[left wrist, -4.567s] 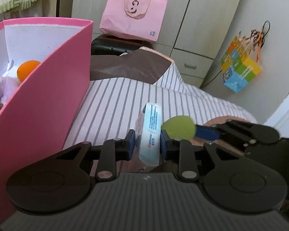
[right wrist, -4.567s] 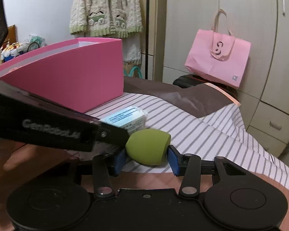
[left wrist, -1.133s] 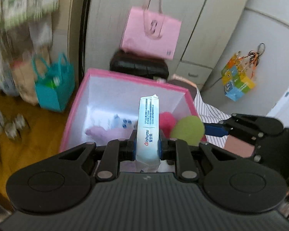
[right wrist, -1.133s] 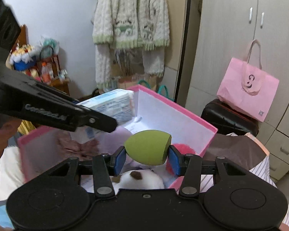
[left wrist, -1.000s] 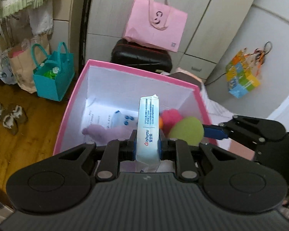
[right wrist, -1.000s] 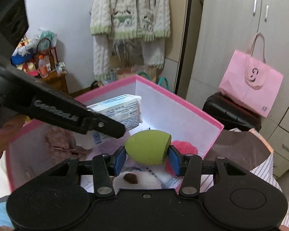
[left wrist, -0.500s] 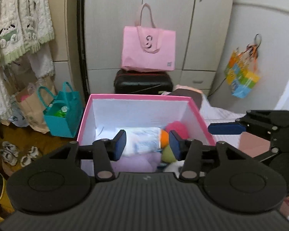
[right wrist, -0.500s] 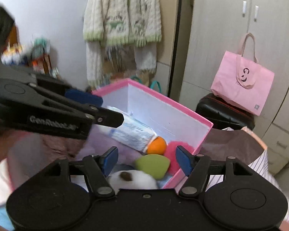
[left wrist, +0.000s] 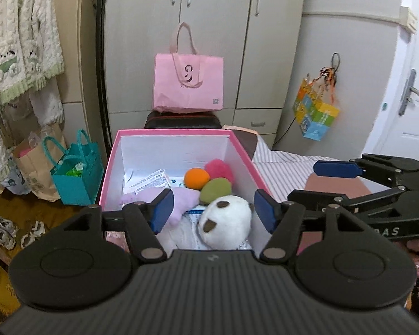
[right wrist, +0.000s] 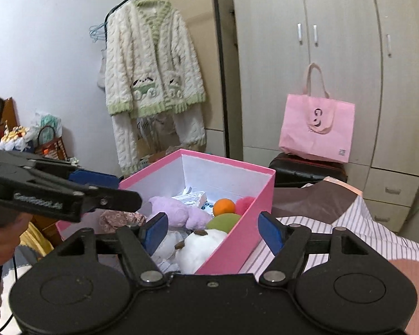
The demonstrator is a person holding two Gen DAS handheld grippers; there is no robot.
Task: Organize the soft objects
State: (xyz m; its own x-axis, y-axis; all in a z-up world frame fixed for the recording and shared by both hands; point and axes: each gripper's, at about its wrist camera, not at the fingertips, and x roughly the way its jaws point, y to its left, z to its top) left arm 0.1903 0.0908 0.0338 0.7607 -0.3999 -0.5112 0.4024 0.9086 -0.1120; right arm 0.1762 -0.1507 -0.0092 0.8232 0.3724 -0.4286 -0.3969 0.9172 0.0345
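A pink box with white inner walls holds soft things: a white plush, a lilac plush, a green sponge, an orange ball, a pink pompom and a tissue pack. My left gripper is open and empty above the box's near side. My right gripper is open and empty, above the box's near right corner. The green sponge and white plush also show in the right wrist view.
The box stands at the edge of a striped bed cover. A pink tote sits on a black case before the wardrobe. A teal bag and paper bags stand on the floor at left. A knit cardigan hangs behind.
Both grippers opened and let go: the tissue pack and the green sponge dropped into the pink box. Both grippers have since pulled back and up from the box.
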